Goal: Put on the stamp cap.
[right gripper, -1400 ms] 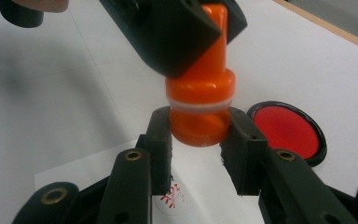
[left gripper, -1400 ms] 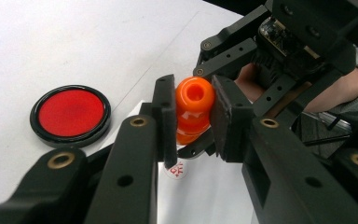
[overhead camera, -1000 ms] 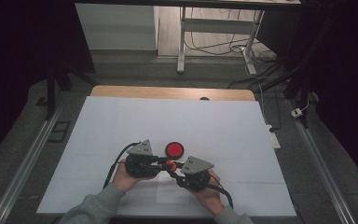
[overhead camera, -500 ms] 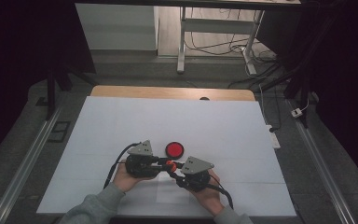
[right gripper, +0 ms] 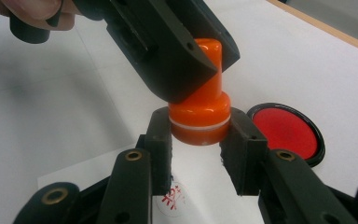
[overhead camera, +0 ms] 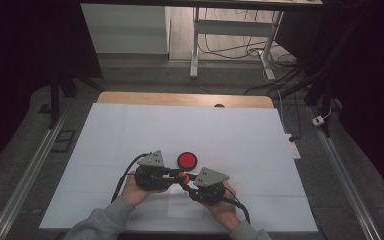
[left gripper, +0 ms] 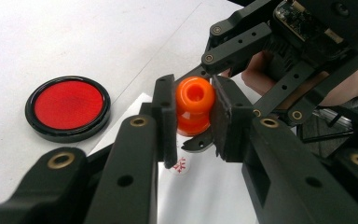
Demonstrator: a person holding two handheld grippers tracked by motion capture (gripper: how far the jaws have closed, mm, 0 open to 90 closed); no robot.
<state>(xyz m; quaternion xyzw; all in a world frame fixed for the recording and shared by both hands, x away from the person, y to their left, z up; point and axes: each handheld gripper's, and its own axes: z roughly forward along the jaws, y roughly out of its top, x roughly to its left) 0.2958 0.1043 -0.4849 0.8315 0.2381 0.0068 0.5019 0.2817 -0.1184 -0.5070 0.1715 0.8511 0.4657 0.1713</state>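
Orange plastic marks the stamp (right gripper: 199, 105), which is held just above a white sheet of paper (right gripper: 98, 175) and gripped from two sides at once. The handle at the top is clamped between the jaws of the left gripper (left gripper: 193, 119), while the wider base is pinched by the jaws of the right gripper (right gripper: 198, 154); both pairs of jaws are closed on the stamp. A two-part grip of this kind is probably meant to keep the base steady while the upper part is pulled or pressed, or to guide the stamp squarely onto the paper.

Just beside the stamp, on its far side in the high view, a round red ink pad (overhead camera: 187, 160) in a black rim is set on the white table cover (overhead camera: 130, 130), near enough for re-inking.

In the high view the stamp is reduced to a small orange spot between the two grippers, and the hands (overhead camera: 140, 192) are seen meeting near the front edge of the table. A red printed mark (right gripper: 173, 196) on the paper directly below the stamp is revealed in the right gripper view. The hollow top of the handle is disclosed in the left gripper view alone.
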